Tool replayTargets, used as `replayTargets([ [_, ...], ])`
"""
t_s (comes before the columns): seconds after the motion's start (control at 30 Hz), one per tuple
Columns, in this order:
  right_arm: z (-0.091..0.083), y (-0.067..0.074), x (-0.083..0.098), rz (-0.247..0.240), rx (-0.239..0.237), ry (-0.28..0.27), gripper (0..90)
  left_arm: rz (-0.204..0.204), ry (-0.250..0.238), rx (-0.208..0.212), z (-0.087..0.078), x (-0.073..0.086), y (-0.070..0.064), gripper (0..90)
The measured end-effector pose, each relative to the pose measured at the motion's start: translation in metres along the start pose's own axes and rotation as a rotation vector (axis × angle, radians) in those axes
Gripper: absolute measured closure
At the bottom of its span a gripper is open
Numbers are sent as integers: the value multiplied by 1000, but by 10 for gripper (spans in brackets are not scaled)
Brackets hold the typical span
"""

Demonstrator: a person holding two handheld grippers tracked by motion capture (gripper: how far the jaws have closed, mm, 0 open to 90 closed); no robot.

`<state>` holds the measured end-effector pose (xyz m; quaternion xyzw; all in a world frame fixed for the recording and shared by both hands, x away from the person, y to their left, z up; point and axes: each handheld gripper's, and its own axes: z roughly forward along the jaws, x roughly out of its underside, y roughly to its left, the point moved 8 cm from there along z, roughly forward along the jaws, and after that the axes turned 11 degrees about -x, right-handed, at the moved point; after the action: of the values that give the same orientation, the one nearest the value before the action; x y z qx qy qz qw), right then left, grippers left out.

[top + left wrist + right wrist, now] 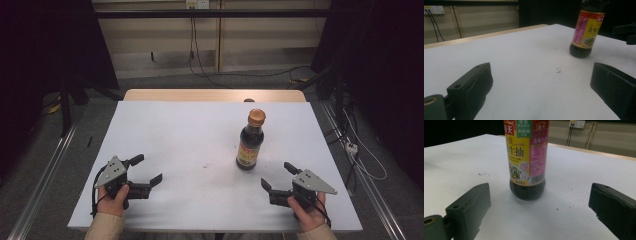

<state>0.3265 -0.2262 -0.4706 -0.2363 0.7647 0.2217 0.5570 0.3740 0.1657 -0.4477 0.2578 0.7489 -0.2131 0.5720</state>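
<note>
A dark soy sauce bottle (251, 141) with an orange cap and a yellow-and-pink label stands upright right of the table's middle. My left gripper (149, 169) rests open near the front left edge, held by a hand, its jaws wide apart with nothing between them. My right gripper (279, 175) is open near the front right, a little in front of the bottle. In the right gripper view the bottle (527, 160) stands close ahead, between and beyond the jaws. The left gripper view has the bottle (586, 32) far off at the upper right.
The white table (175, 135) has a wooden edge (215, 95) at the far side and a small dark speck (205, 165) near the middle. Cables (197, 60) trail over the floor behind, and a power strip (352, 147) lies right of the table.
</note>
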Motion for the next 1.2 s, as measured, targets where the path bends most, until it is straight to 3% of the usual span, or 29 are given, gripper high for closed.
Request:
replayTargets([
  [0.6,11,6,-7,-12,3,2,40,-14,-32,-3,-2,-4,1,40],
  [0.9,22,8,-23,3,18,-8,42,-9,-31,-1,0,-4,0,39],
  [1.03,33,11,-33,31,0,-16,51,-20,-32,-9,0,-4,1,39],
  [1.2,43,8,-47,50,13,-30,63,-15,-41,1,-1,-6,-1,39],
])
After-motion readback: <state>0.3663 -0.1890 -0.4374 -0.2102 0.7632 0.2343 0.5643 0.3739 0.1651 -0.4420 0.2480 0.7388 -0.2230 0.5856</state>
